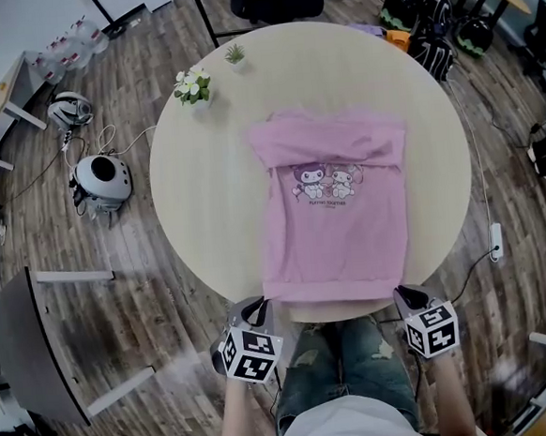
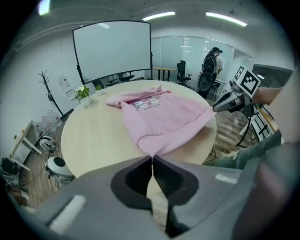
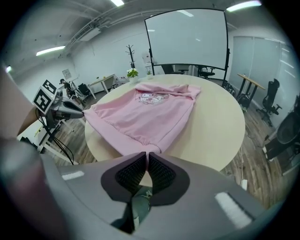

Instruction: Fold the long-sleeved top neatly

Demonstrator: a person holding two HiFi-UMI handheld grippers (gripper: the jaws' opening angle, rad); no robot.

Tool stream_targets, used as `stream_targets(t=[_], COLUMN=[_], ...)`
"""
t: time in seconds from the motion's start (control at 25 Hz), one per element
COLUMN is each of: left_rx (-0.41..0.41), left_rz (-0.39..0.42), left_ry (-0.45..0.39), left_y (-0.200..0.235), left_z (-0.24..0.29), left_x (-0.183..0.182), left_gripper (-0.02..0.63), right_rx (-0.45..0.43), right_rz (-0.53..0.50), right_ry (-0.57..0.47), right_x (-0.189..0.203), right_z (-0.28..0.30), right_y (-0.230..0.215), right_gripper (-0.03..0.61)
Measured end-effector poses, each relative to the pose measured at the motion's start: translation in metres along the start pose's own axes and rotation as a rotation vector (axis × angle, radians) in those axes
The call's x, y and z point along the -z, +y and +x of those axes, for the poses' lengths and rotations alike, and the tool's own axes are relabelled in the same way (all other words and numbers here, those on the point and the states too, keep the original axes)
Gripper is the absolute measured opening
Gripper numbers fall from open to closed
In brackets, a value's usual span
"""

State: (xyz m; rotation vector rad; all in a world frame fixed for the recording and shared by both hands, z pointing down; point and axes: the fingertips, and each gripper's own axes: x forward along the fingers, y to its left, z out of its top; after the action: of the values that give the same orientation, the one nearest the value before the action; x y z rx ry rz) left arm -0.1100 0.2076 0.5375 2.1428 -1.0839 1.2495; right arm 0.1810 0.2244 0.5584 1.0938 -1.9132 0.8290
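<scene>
The top [image 1: 334,217] is soft, matt pink cloth; the table [image 1: 206,199] looks smooth, pale, possibly laminated wood.

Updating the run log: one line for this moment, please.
left gripper: shut on hem corner of top | right gripper: shut on other hem corner | top: on table

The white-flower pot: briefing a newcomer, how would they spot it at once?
Find the round table with the pink top on it. Near its far left edge stand two small plants; the white-flower pot carries white blossoms, the green plant right of it none.
</scene>
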Motion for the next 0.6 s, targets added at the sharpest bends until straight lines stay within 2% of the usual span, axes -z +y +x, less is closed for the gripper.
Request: stream_targets(t=[0.24,0.6], left_rx=[-0.017,-0.089], left_rz=[-0.011,0.036], left_ry=[-0.005,-0.097], left_y=[0.008,0.041], left_z=[-0.005,-0.013], left_x=[-0.003,-0.072], left_gripper=[0.011,0.011], right_rx=[-0.016,-0.001], right_rz=[-0.009,-0.044], right_ry=[-0.003,-0.119], right_x=[-0.003,-0.07], right_z=[-0.003,-0.015], right_y=[0.006,-0.02], right_gripper=[0.048,0.048])
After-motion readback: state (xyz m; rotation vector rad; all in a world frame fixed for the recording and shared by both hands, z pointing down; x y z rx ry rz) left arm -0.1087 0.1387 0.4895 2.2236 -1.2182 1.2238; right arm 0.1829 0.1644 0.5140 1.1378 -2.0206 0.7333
